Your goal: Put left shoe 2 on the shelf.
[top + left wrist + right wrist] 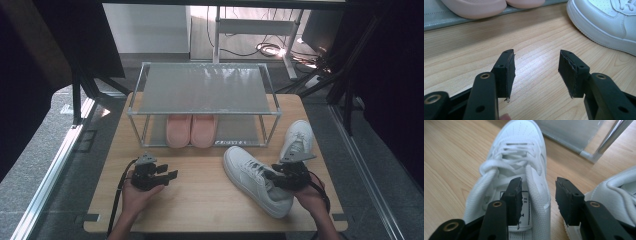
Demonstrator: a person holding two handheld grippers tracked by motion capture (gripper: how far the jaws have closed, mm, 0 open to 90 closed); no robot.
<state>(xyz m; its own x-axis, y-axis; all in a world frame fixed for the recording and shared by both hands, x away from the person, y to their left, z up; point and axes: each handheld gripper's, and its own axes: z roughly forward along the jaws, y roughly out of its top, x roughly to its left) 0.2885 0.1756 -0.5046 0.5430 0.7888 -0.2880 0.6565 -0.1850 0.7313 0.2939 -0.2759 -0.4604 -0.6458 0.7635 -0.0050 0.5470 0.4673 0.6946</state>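
A white low-top sneaker (256, 179) is laid near the front right part of the worktop (200, 200), its toe directed towards the shoe rack (202, 90) at the rear and its heel towards the front right corner. The upper is of smooth white leather with a perforated toe cap, white laces and a thick white sole; a printed label is seen on the insole in the right gripper view. The right tool (537, 195) is positioned over the heel opening with its jaws moderately wide: one jaw is placed inside the shoe and the other outside it, so that the padded side wall of the collar (537, 192) stands between them; no pressure of the pads on it can be made out. A second white sneaker (298, 137) is set just beside the right leg of the rack, near the right edge. The left tool (536, 72) is held wide open above bare wood at the front left, with nothing between its jaws. A pair of pink slippers (191, 131) is stored on the rack's lower shelf.
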